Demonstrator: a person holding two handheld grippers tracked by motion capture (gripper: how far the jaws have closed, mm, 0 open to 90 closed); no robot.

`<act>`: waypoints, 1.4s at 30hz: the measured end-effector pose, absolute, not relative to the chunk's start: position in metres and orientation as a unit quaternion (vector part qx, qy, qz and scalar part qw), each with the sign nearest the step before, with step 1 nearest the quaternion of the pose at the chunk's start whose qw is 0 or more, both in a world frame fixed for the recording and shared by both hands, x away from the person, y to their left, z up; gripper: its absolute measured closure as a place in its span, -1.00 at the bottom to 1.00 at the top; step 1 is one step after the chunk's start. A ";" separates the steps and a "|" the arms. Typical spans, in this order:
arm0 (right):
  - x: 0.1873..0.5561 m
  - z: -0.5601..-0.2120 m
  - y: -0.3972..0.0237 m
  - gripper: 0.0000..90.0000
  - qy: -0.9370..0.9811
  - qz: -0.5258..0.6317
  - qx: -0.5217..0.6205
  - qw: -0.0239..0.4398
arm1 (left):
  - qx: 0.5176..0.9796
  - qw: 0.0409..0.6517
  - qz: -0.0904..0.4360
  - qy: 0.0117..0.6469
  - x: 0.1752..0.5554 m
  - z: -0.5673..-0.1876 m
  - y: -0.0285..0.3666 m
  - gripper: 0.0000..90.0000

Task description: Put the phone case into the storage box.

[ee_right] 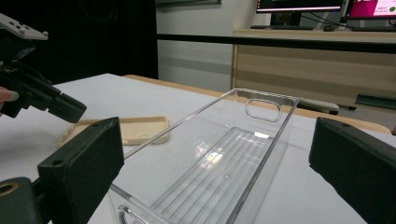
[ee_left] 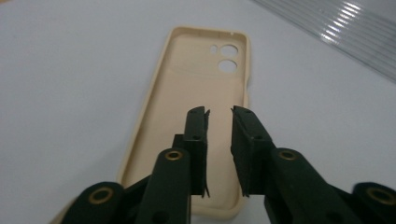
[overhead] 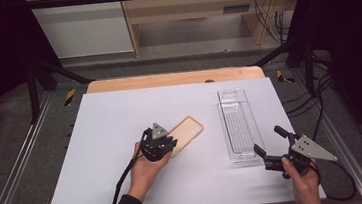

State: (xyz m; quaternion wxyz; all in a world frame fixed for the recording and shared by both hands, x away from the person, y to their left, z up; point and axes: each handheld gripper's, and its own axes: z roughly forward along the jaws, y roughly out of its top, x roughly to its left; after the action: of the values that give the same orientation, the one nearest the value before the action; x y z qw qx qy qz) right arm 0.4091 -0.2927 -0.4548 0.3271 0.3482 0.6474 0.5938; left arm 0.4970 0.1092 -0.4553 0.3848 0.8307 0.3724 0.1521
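We see left gripper [ee_left: 219, 112] nearly clenched over phone case [ee_left: 196, 84], gripping nothing; right gripper [ee_right: 215, 163] released, wide by clear tray [ee_right: 224, 158].

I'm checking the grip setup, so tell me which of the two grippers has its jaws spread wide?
The right gripper, beside the clear tray; its jaws stand far apart. The left gripper, over the beige phone case, has only a narrow gap.

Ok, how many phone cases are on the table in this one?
1. The beige phone case lies open side up near the middle of the white table, under the left gripper, left of the clear tray. Nothing seems hidden.
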 end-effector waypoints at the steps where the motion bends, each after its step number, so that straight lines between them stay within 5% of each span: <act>1: 0.409 -0.455 -0.293 -0.92 0.647 0.594 0.348 0.327 | 0.831 0.385 0.152 0.372 0.497 -0.455 0.109 0.86; 5: 0.409 -0.455 -0.292 -0.92 0.649 0.592 0.347 0.328 | 0.840 0.354 0.135 0.389 0.499 -0.463 0.105 0.99; 26: 0.409 -0.455 -0.296 -0.91 0.649 0.585 0.356 0.330 | 0.862 0.315 0.089 0.387 0.492 -0.465 0.115 1.00; 42: 0.409 -0.456 -0.295 -0.90 0.650 0.582 0.359 0.331 | 0.883 0.299 0.040 0.359 0.431 -0.463 0.161 1.00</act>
State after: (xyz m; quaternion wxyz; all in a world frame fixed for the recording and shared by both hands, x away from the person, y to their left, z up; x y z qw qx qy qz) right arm 0.4087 -0.2951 -0.4559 0.3315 0.3588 0.6504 0.5817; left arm 0.4311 0.1611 -0.4626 0.2986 0.8833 0.3593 0.0402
